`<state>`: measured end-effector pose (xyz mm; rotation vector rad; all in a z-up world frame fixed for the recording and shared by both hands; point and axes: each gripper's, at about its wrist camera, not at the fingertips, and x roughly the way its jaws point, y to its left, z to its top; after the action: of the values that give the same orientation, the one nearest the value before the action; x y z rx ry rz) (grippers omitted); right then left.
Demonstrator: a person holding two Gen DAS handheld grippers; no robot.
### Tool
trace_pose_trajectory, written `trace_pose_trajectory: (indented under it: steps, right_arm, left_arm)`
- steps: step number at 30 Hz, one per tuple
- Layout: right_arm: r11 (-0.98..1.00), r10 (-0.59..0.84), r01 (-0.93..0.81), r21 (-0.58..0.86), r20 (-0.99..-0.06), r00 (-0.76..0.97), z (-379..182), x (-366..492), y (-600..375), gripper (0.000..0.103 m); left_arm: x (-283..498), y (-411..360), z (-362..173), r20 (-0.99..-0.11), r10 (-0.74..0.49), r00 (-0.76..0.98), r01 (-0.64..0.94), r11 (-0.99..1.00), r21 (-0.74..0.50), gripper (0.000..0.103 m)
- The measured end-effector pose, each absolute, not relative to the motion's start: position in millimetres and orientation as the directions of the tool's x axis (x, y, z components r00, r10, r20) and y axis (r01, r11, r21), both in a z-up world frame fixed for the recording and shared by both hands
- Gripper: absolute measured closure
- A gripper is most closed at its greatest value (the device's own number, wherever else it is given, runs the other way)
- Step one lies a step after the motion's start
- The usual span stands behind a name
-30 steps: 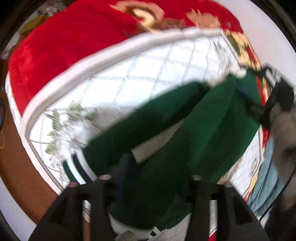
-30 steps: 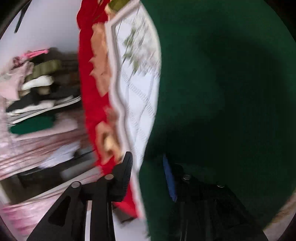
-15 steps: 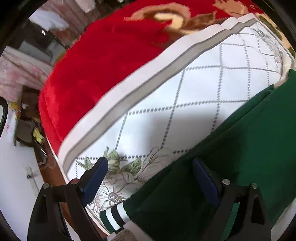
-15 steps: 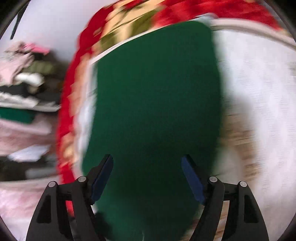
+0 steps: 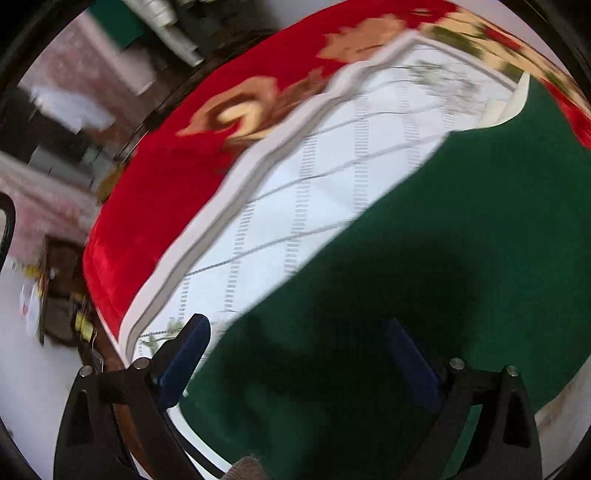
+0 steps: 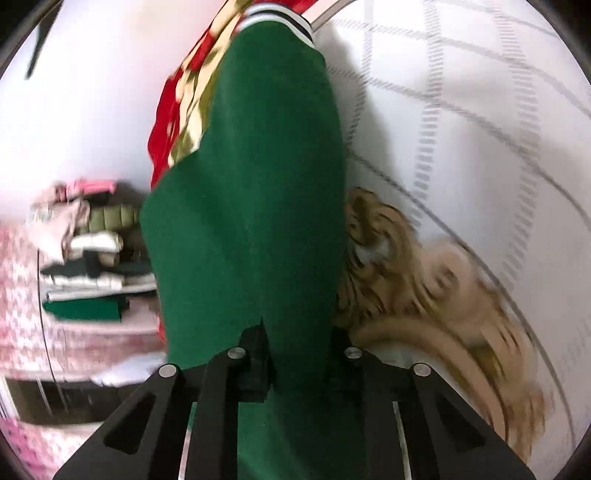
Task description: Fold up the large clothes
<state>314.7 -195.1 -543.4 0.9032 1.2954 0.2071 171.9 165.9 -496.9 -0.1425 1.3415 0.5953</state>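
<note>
A dark green garment [image 5: 461, 240] lies spread on the white quilted bedspread [image 5: 332, 177]. My left gripper [image 5: 295, 356] hovers over the garment's near edge. Its jaws are opening wide, and the blue pads [image 5: 184, 354] press on nothing. In the right wrist view a long stretch of the green garment [image 6: 258, 177] runs away from me to a striped cuff [image 6: 277, 18] at the top. My right gripper [image 6: 299, 354] is closing, and its jaws pinch a fold of this green fabric.
A red floral blanket [image 5: 166, 184] borders the bedspread on the far side. Dark wooden furniture [image 5: 62, 295] stands left of the bed. A stack of folded clothes [image 6: 88, 266] rests on pink patterned cloth [image 6: 22, 295]. A tan flower print [image 6: 424, 288] marks the bedspread [image 6: 480, 129].
The left gripper let go of the green fabric, opened wide and swung over the garment. The right gripper, open above the garment half a second ago, has closed on a fold of it.
</note>
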Motion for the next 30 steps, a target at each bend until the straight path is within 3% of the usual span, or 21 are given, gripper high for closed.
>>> trace_pose_trajectory:
  steps: [5, 9, 12, 15, 18, 21, 25, 30]
  right_arm:
    - [0.704, 0.465, 0.477, 0.526, -0.849, 0.249, -502, 208, -257, 0.083]
    - [0.733, 0.429, 0.570, 0.371, -0.903, 0.037, -522, 153, -294, 0.061]
    - [0.748, 0.409, 0.575, 0.332, -0.913, -0.004, -522, 138, -316, 0.061]
    - [0.824, 0.295, 0.504, 0.259, -0.955, 0.008, -488, 138, -321, 0.061]
    - [0.839, 0.279, 0.460, 0.291, -0.956, 0.095, -453, 152, -320, 0.061]
    - [0.884, 0.304, 0.333, 0.328, -0.945, 0.125, -447, 207, -296, 0.061]
    - [0.919, 0.320, 0.200, 0.340, -0.939, 0.128, -472, 284, -259, 0.061]
    - [0.966, 0.226, 0.102, 0.237, -0.969, 0.103, -530, 363, -224, 0.061]
  left_arm:
    - [174, 87, -490, -0.964, 0.233, 0.131, -0.318, 0.930, 0.182, 0.005]
    - [180, 37, -504, -0.972, 0.201, 0.120, -0.203, 0.964, 0.174, 0.005]
    - [195, 14, -512, -0.977, 0.177, 0.122, -0.174, 0.973, 0.154, 0.005]
    - [216, -2, -513, -0.972, 0.179, 0.154, -0.156, 0.975, 0.155, 0.005]
    - [237, -6, -532, -0.960, 0.233, 0.156, -0.151, 0.966, 0.210, 0.000]
    - [251, 10, -558, -0.973, 0.210, 0.096, -0.190, 0.963, 0.189, 0.000]
    - [253, 21, -563, -0.985, 0.158, 0.076, -0.230, 0.964, 0.136, 0.000]
    - [246, 26, -565, -0.986, 0.144, 0.079, -0.252, 0.960, 0.121, 0.000]
